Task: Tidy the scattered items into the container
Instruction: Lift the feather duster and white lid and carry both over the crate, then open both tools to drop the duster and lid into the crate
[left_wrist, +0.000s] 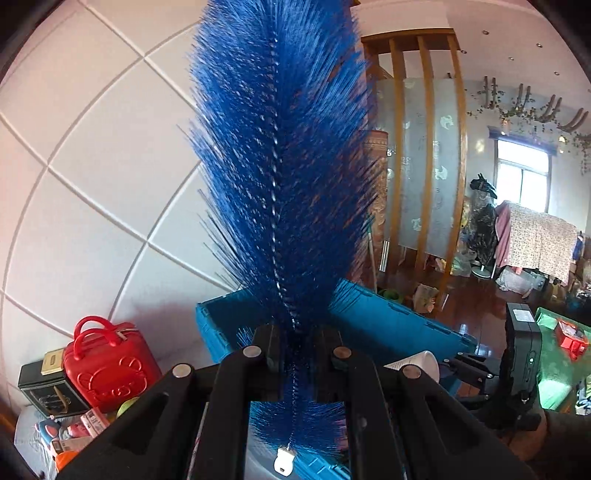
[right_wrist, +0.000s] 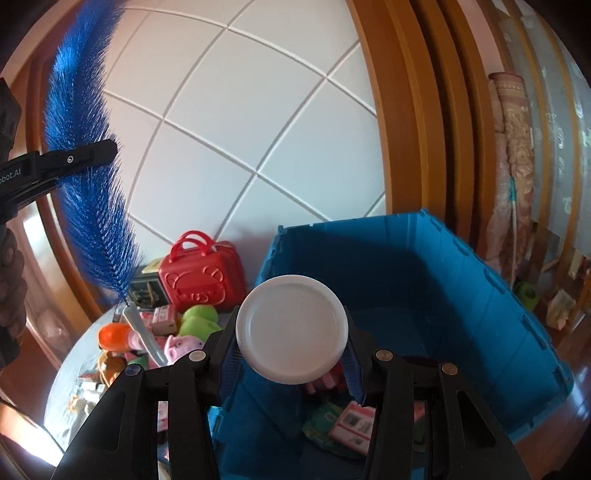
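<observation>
A long blue bristle brush (left_wrist: 280, 177) on a twisted wire stem stands upright, with my left gripper (left_wrist: 295, 339) shut on the stem low down. Its white end cap (left_wrist: 283, 463) hangs below the fingers. Behind it is the open blue crate (left_wrist: 388, 321). My right gripper (right_wrist: 291, 332) is shut on a white round jar (right_wrist: 291, 325) whose flat lid faces the camera, held over the near left corner of the crate (right_wrist: 461, 288). The right wrist view also shows the brush (right_wrist: 85, 166) and the left gripper (right_wrist: 92, 157) at the left, up off the table.
A red toy suitcase (right_wrist: 203, 280), a dark box (left_wrist: 48, 387), a green plush (right_wrist: 199, 317), a pink pig toy (right_wrist: 177, 343) and small packets crowd the round table left of the crate. Several packets (right_wrist: 351, 421) lie inside the crate. A tiled wall rises behind.
</observation>
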